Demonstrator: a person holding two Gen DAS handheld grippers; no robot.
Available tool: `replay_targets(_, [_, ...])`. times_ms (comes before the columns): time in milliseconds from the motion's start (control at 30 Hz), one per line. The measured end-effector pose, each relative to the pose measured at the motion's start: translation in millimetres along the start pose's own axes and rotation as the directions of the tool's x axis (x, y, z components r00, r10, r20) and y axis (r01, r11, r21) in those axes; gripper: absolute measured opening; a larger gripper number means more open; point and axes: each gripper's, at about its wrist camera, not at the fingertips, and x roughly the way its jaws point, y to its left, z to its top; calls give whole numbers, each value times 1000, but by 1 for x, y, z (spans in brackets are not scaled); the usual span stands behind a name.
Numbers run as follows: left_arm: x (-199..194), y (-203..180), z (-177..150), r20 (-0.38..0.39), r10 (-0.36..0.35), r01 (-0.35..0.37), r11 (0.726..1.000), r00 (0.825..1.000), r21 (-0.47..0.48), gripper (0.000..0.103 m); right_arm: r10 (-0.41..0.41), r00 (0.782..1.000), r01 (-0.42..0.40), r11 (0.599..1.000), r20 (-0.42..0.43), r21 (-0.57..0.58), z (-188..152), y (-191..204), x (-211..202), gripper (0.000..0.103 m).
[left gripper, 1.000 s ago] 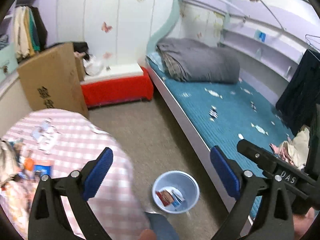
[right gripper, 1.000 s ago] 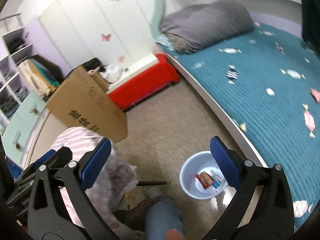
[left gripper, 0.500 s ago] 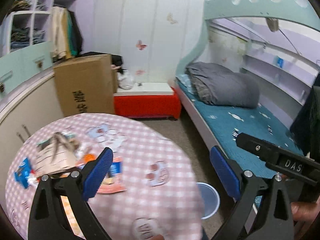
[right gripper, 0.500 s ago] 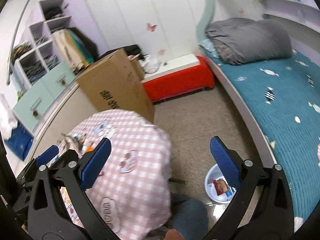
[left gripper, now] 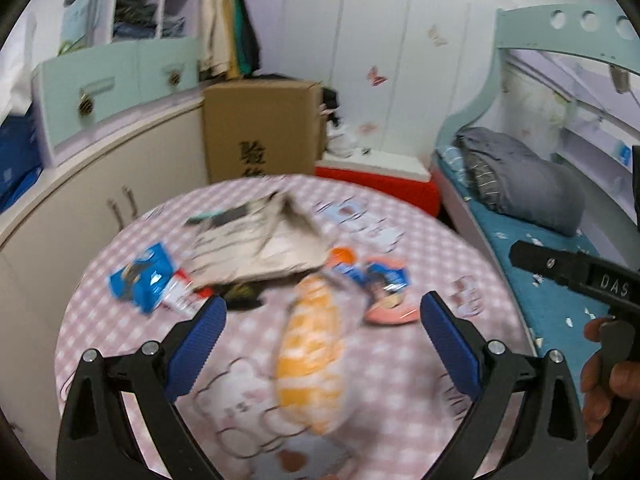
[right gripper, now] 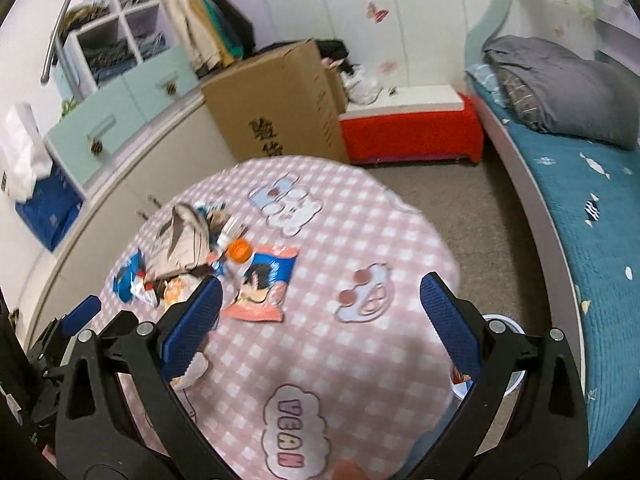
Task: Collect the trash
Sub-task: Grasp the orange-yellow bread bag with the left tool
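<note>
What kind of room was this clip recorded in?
Most likely a child's bedroom: a bed with a teal quilted cover, a folded grey duvet, and clothes hanging beside cubby shelves.

Motion blur smears the wrapper pile (left gripper: 256, 248) on the pink table (left gripper: 420, 380), print unreadable. Beside that table, the pale bin (right gripper: 516, 376) sits mostly hidden behind the right gripper (right gripper: 320, 304), contents barely showing.

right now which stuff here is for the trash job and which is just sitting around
For the job: orange bag, cartoon wrapper, blue wrapper, paper bag, orange cap, bin, both open grippers, left and right.

Just lying about: cardboard box, grey blanket, red bench.
</note>
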Motion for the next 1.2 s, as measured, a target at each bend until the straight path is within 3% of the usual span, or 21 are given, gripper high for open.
replay_targets(167, [20, 19, -15, -58, -9, 7, 999, 998, -35, 96, -6, 999, 5, 1000, -41, -26, -5, 16, 20, 97])
replay_targets(367, [56, 14, -22, -121, -19, 19, 1000, 993, -4, 95, -16, 998, 13, 999, -61, -48, -3, 24, 34, 97])
replay_targets(400, [61, 16, -24, -131, -30, 29, 1000, 991, -12, 86, -18, 997, 15, 999, -69, -52, -3, 25, 39, 97])
replay_targets(433, [64, 16, -25, -143, -38, 36, 999, 989, -18, 65, -17, 997, 13, 998, -79, -56, -3, 27, 44, 97])
replay_targets(533, [72, 20, -31, -170, -123, 115, 992, 978, -58, 42, -6, 995, -1, 997, -101, -71, -4, 36, 59, 97])
replay_targets(700, [64, 20, -33, -147, -112, 108, 993, 983, -35, 35, -8, 990, -9, 993, -138, -121, -5, 57, 90, 95])
replay_targets(800, [59, 30, -32, -134, -96, 89, 994, 986, -63, 35, -34, 986, 7, 987, -165, -163, -8, 67, 107, 78])
replay_targets(900, [55, 37, -30, -129, -83, 74, 995, 988, -73, 35, -68, 980, 29, 979, -188, -201, -16, 73, 122, 53])
replay_targets(967, [55, 37, -30, -134, -82, 72, 994, 988, -76, 35, -79, 977, 36, 976, -198, -215, -21, 73, 126, 46])
replay_targets(1100, [57, 34, -31, -140, -88, 78, 994, 986, -77, 35, -49, 983, 13, 980, -177, -200, -24, 62, 119, 20])
replay_targets(1200, [57, 30, -29, -141, -90, 80, 994, 986, -76, 35, -22, 984, -10, 983, -176, -182, -23, 52, 110, 15])
